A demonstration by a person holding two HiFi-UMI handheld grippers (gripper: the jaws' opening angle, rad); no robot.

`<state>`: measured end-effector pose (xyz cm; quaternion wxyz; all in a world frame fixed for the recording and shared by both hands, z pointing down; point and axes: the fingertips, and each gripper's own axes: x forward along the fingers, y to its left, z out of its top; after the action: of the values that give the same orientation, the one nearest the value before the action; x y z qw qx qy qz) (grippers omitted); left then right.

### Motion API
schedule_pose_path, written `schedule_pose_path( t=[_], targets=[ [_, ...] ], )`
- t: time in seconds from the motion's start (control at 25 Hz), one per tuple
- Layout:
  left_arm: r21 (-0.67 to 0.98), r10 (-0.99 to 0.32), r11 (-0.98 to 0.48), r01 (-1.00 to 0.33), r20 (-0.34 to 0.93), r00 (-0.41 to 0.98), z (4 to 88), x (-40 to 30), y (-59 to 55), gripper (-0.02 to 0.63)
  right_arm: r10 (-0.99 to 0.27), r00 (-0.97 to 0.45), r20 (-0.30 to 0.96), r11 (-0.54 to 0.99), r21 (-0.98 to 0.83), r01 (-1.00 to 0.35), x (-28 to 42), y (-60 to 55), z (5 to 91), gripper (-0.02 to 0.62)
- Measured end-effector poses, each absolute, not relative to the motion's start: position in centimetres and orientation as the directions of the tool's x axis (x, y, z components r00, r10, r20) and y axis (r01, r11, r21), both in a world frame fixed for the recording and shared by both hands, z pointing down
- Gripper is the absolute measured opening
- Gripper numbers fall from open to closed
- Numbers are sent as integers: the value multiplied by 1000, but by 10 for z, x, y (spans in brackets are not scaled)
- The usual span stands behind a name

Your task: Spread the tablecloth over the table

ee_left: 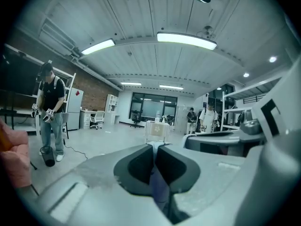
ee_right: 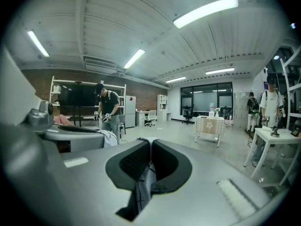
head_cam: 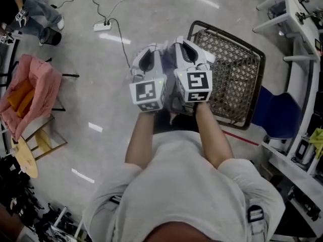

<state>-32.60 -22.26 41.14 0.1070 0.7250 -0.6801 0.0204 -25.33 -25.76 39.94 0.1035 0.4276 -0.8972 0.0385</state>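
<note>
I hold both grippers side by side in front of my chest, pointing away from me over the floor. The left gripper point(head_cam: 150, 52) is shut on a thin pale fold of the tablecloth point(ee_left: 155, 173), which runs between its dark pads point(ee_left: 138, 166). My right gripper point(head_cam: 184, 45) is likewise shut on the tablecloth point(ee_right: 143, 173), with a white edge showing at its tips. In the head view the cloth point(head_cam: 170, 99) hangs bunched between and below the two grippers. Far off stands a small table point(ee_right: 210, 125) draped in a patterned cloth, which also shows in the left gripper view as the same table point(ee_left: 156, 131).
A wicker basket point(head_cam: 229, 74) in a dark metal frame sits on the floor just right of the grippers. A pink-covered chair point(head_cam: 33, 92) is at the left, a power strip point(head_cam: 102, 26) with cable ahead. White tables point(head_cam: 298, 14) line the right. A person point(ee_left: 51, 112) stands farther off.
</note>
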Motion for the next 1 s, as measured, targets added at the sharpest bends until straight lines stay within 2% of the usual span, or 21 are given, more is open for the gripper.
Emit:
schedule_pose_path(
  t=[0.36,0.64,1.0],
  targets=[
    [116,-968,-43,-992,242,70,440,-292,-254,23,-743,-627,235,643,-11,-766,-219,-291,427,8],
    [112,-951,43,-993,309,-6,464,-277,-284,23,-684,-663,305,675,-79,-733,-207,-337,465,8],
    [87,-939,36,-996,343,-4,483,-233,-336,23,-672,-669,319,671,-119,-731,-166,-382,487,8]
  ],
)
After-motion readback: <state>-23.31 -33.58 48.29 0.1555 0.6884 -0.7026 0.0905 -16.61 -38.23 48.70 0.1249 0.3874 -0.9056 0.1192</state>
